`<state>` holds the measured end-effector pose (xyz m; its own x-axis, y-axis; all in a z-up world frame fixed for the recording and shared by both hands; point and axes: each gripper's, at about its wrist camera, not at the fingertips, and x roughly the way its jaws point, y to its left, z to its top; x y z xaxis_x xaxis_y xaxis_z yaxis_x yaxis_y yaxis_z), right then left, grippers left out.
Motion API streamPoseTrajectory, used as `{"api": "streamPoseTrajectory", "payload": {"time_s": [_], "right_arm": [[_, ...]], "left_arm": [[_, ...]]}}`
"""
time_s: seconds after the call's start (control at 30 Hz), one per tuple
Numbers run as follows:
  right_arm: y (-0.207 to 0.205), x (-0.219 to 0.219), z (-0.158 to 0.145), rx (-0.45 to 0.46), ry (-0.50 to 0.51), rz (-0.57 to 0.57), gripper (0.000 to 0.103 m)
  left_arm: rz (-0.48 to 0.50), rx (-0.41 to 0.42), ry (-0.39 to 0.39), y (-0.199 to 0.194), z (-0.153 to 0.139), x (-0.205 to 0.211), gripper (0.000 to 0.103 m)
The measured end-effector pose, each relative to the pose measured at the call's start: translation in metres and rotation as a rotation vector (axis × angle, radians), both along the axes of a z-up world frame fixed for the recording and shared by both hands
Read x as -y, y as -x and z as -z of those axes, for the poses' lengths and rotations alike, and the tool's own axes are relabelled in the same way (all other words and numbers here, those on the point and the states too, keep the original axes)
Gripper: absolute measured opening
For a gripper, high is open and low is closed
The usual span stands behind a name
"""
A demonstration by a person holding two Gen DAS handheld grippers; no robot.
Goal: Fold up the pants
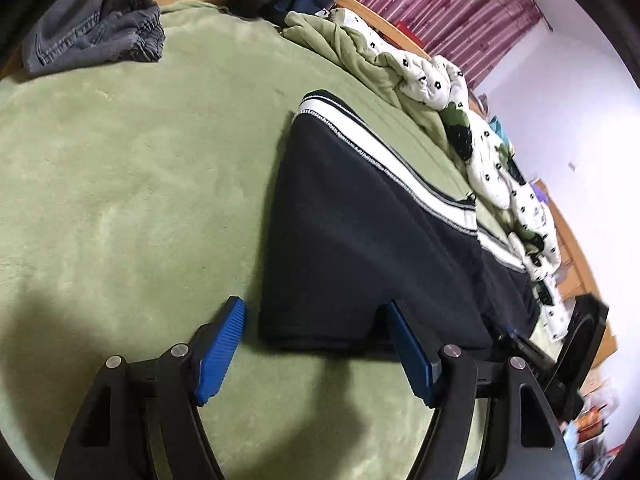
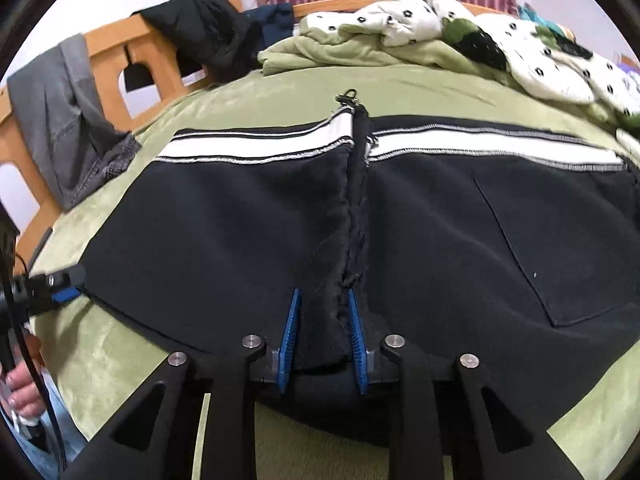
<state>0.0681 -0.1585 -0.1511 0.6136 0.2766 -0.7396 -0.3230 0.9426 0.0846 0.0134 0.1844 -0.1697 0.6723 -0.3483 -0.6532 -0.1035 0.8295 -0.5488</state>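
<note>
Black pants (image 1: 360,240) with a white side stripe (image 1: 384,152) lie folded on a green blanket (image 1: 120,180). My left gripper (image 1: 316,320) is open at the near left corner of the pants; its right finger (image 1: 408,344) lies on the cloth edge, its left finger (image 1: 224,336) on the blanket. In the right wrist view the pants (image 2: 240,240) spread wide, and my right gripper (image 2: 322,320) is shut on a bunched fold at their near edge, by the middle seam (image 2: 354,200). The left gripper's blue tip (image 2: 64,294) shows at the pants' left corner.
Grey jeans (image 1: 96,28) lie at the far left and hang over the wooden bed frame (image 2: 152,48). A rumpled green and white patterned quilt (image 1: 424,72) runs along the far right side. Dark clothes (image 2: 200,28) sit on the headboard. The person's hand (image 2: 20,392) is at the left.
</note>
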Motion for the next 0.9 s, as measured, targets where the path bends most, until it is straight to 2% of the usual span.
{"api": "streamPoseTrajectory", "payload": {"time_s": [0.03, 0.1, 0.17, 0.27, 0.3, 0.33, 0.4, 0.47, 0.57, 0.7, 0.8, 0.9], "right_arm": [[0.001, 0.001, -0.003, 0.006, 0.016, -0.011, 0.028], [0.003, 0.010, -0.006, 0.006, 0.014, 0.001, 0.044], [0.001, 0.024, -0.008, 0.003, -0.035, 0.031, 0.051], [-0.002, 0.042, -0.011, -0.017, -0.110, 0.054, 0.052], [-0.003, 0.047, -0.012, -0.019, -0.126, 0.056, 0.052], [-0.004, 0.050, -0.013, -0.015, -0.133, 0.062, 0.052], [0.001, 0.060, -0.016, 0.020, -0.160, 0.072, 0.052], [0.006, 0.069, -0.021, 0.050, -0.147, 0.101, 0.052], [0.004, 0.082, -0.021, 0.008, -0.137, 0.080, 0.052], [0.005, 0.112, -0.019, 0.004, -0.172, 0.128, 0.052], [0.005, 0.137, -0.018, 0.009, -0.178, 0.185, 0.052], [0.003, 0.154, -0.017, -0.002, -0.134, 0.217, 0.052]], "left_arm": [[0.000, -0.004, 0.025, -0.003, 0.001, -0.001, 0.070], [-0.001, -0.020, 0.047, -0.008, 0.002, -0.003, 0.070], [-0.005, -0.033, 0.062, -0.014, 0.004, -0.002, 0.068], [-0.033, -0.037, 0.050, -0.016, 0.005, 0.000, 0.066], [-0.050, -0.042, 0.017, -0.016, 0.004, 0.003, 0.060], [-0.066, -0.052, -0.020, -0.016, 0.003, 0.006, 0.045], [-0.077, -0.058, -0.047, -0.016, 0.001, 0.010, 0.035], [-0.098, -0.064, -0.085, -0.015, -0.007, 0.012, 0.023], [-0.116, -0.058, -0.183, -0.015, -0.026, 0.027, 0.017], [-0.118, -0.030, -0.348, -0.016, -0.054, 0.054, 0.016], [-0.114, -0.012, -0.403, -0.017, -0.074, 0.071, 0.016], [-0.094, 0.006, -0.424, -0.018, -0.088, 0.084, 0.016]]}}
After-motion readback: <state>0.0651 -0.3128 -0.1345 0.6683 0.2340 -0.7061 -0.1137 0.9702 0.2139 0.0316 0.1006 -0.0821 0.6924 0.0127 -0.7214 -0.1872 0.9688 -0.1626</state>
